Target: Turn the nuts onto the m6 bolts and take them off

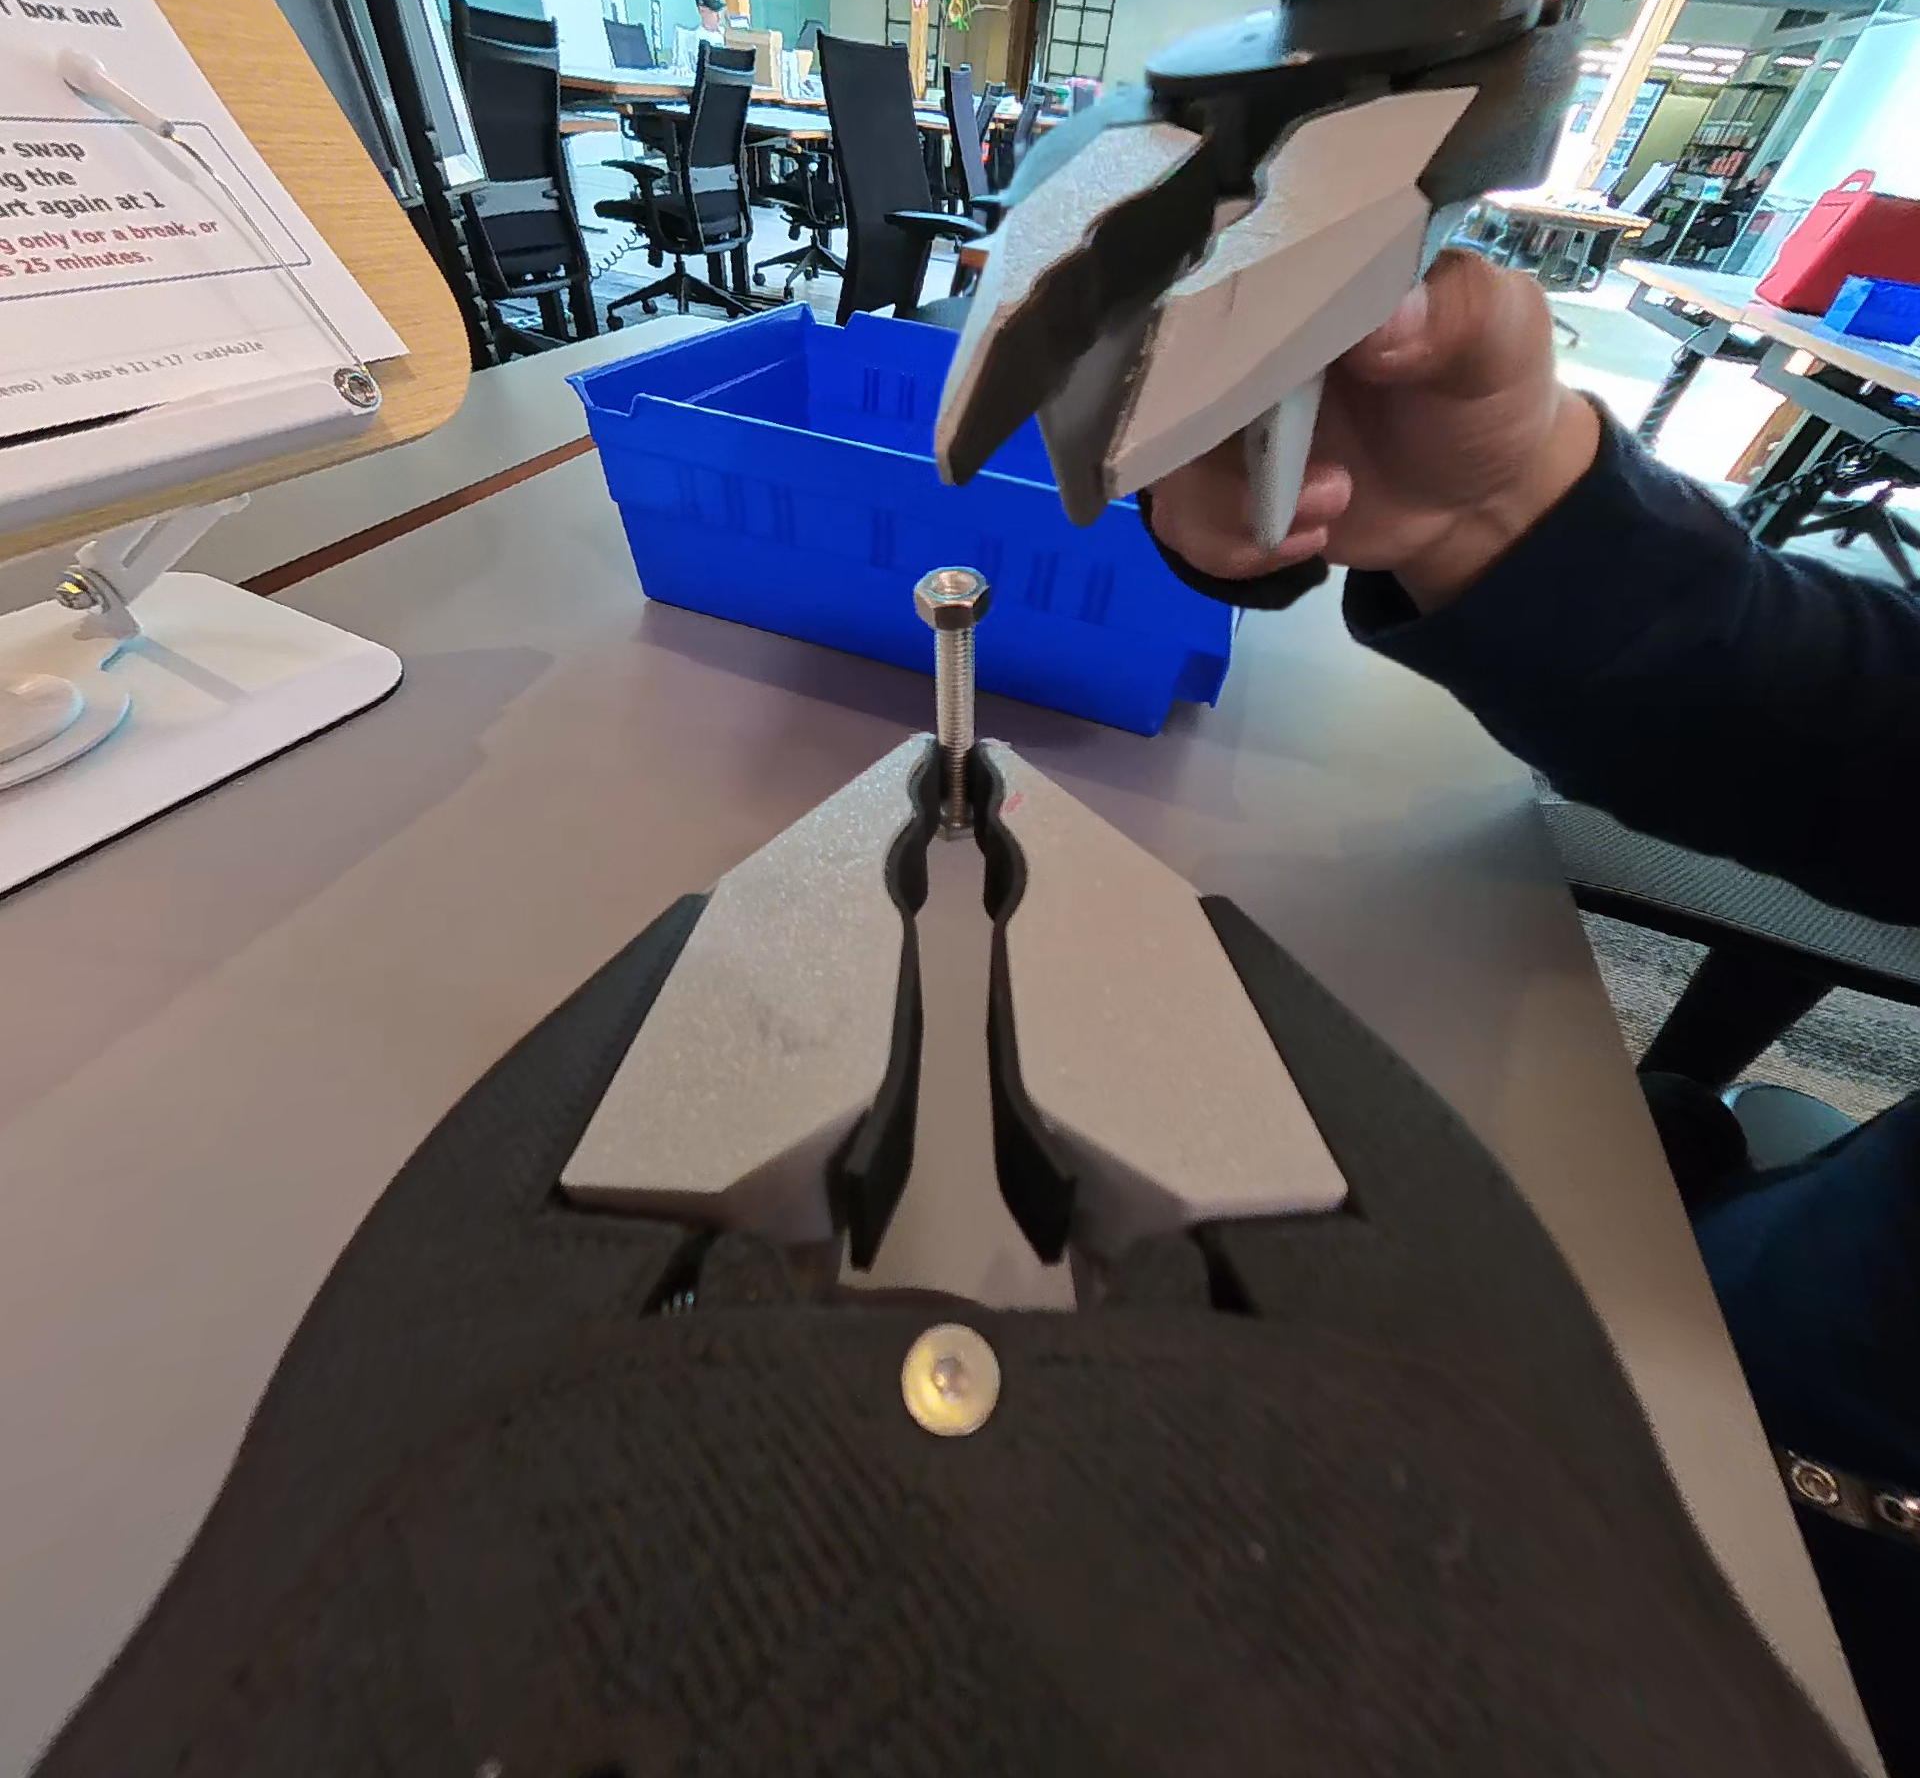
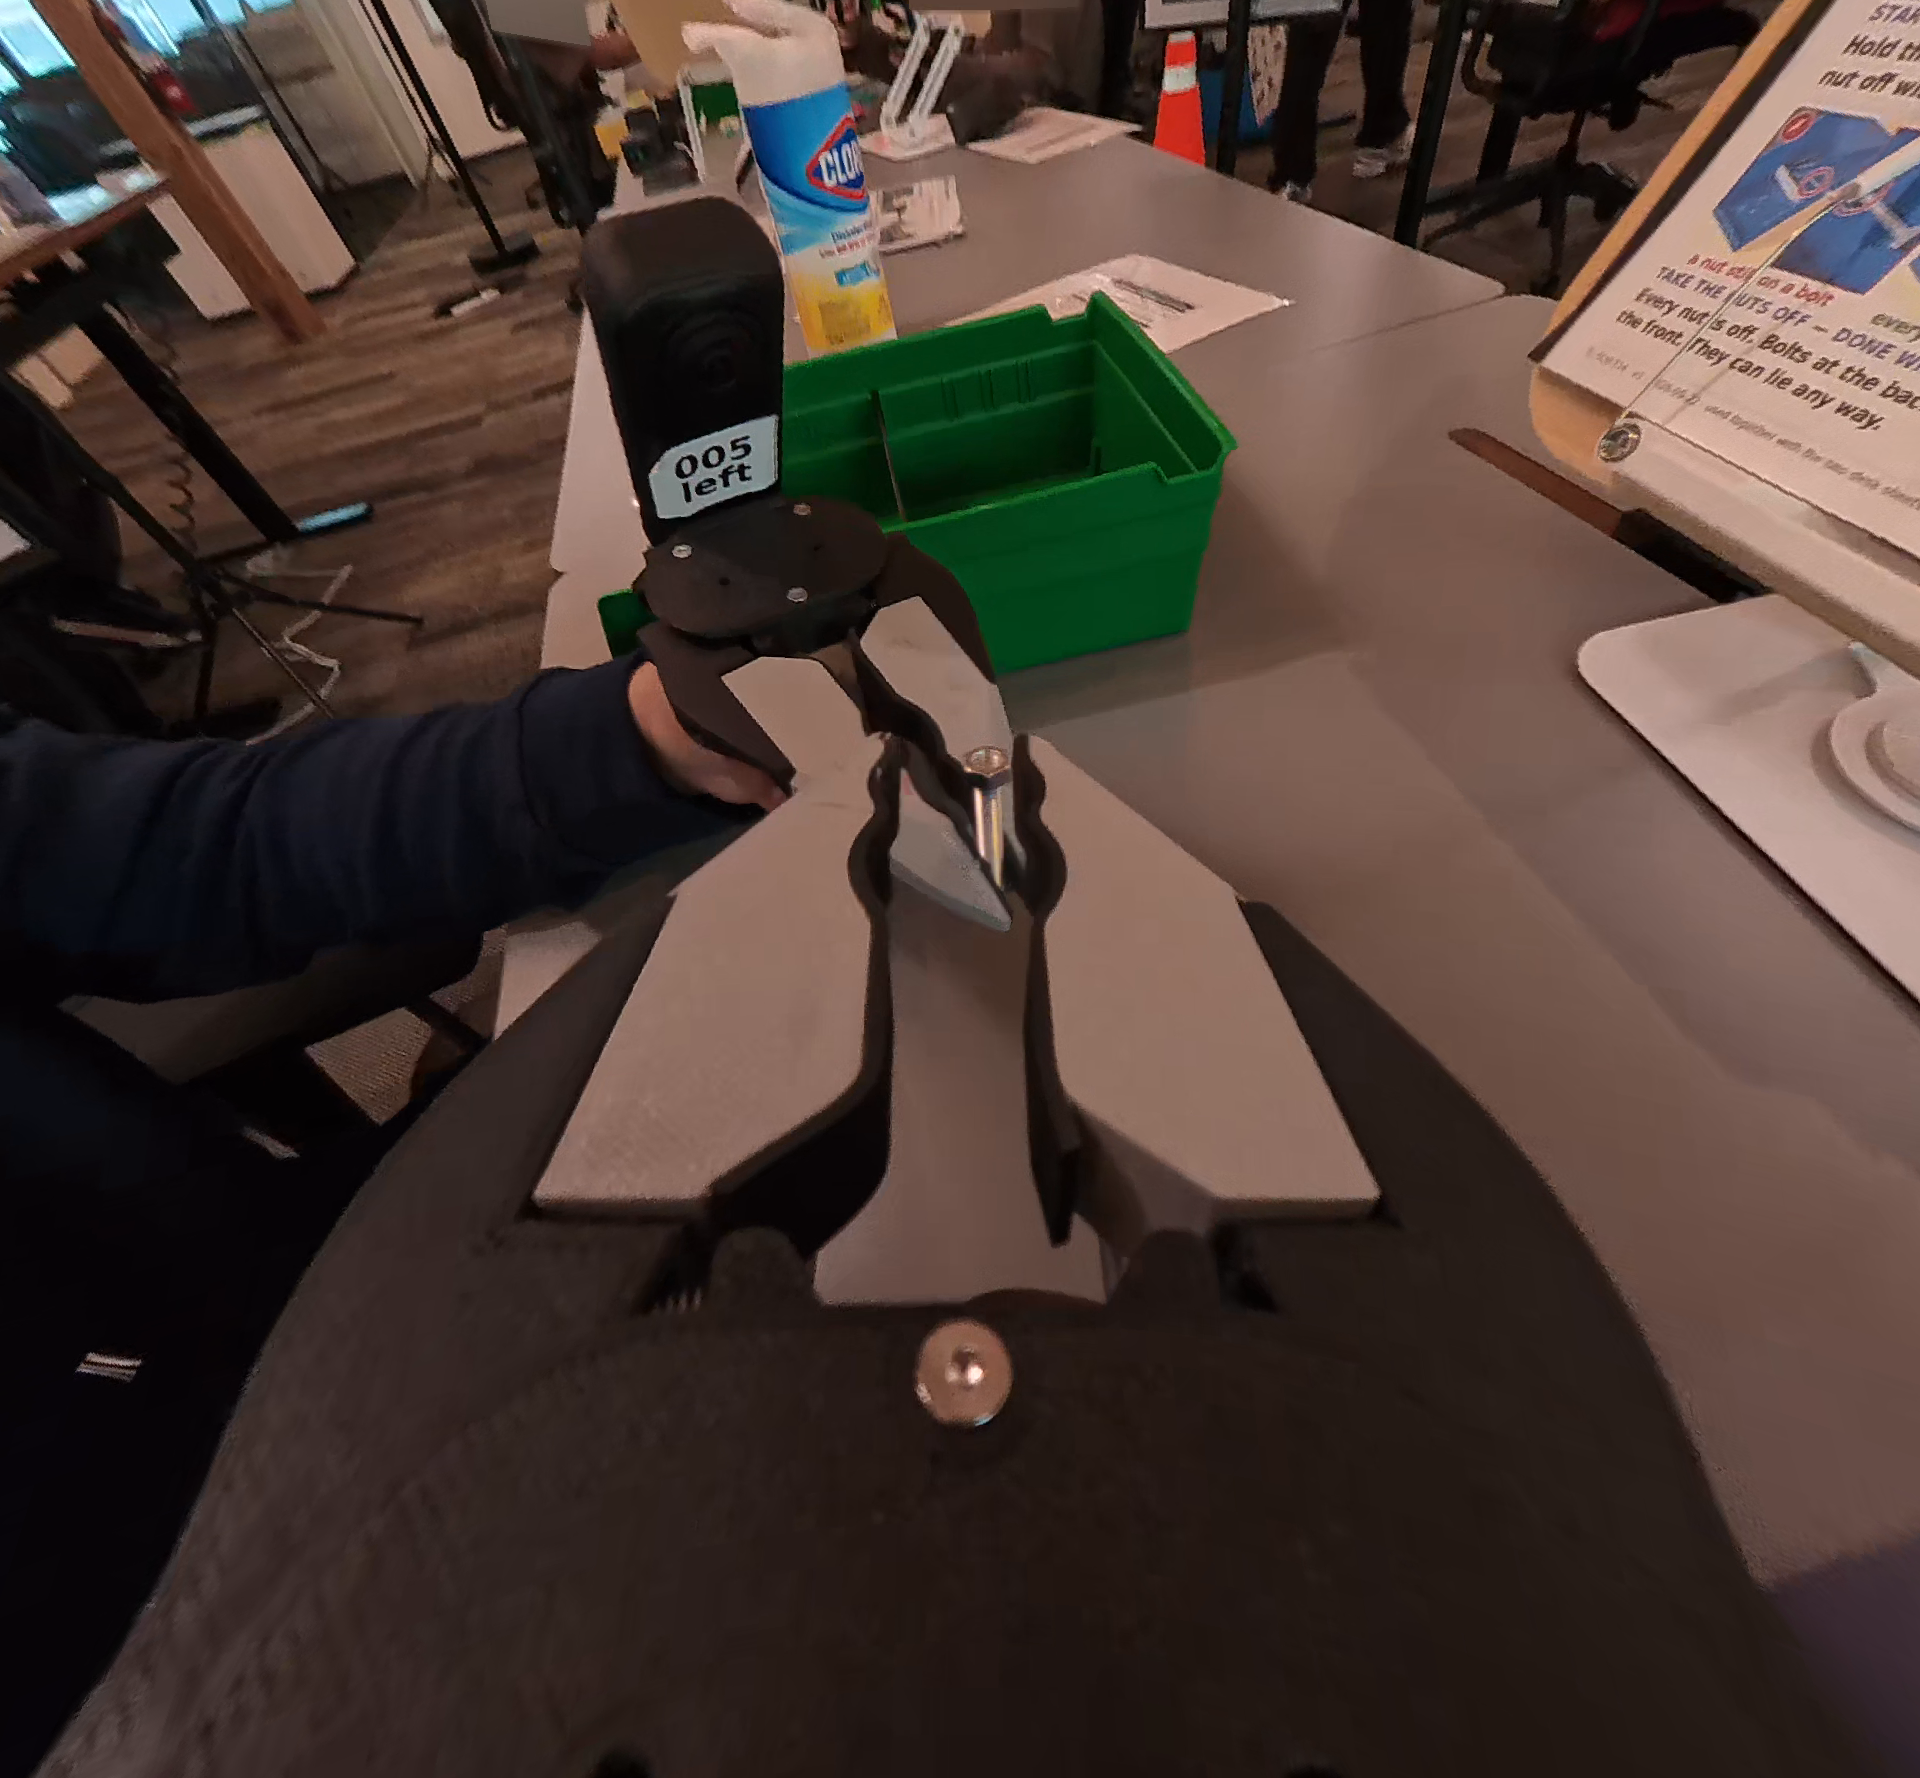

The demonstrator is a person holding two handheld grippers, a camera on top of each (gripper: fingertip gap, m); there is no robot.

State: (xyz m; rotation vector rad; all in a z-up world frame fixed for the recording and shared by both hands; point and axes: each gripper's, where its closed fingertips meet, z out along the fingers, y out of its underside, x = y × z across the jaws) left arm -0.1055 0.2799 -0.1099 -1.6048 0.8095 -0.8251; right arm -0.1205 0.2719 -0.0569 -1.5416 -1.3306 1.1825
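My left gripper (image 1: 954,772) is shut on the lower end of a silver bolt (image 1: 952,689) and holds it upright above the grey table (image 1: 416,897). A hex nut (image 1: 950,598) sits at the bolt's top end. My right gripper (image 1: 1023,481) hangs above and just right of the nut, its fingers pointing down, slightly open and empty, clear of the bolt. In the right wrist view the right gripper (image 2: 956,772) frames the nut (image 2: 985,760) and the bolt (image 2: 989,824), with the left gripper (image 2: 982,887) gripping the bolt from below.
A blue bin (image 1: 831,523) stands just behind the bolt. A green bin with a divider (image 2: 1039,502) sits farther along the table, with a wipes canister (image 2: 821,201) behind it. An instruction board on a white stand (image 1: 156,170) is at the left. Papers lie beyond. About 5 cm separates my left fingertips from my right.
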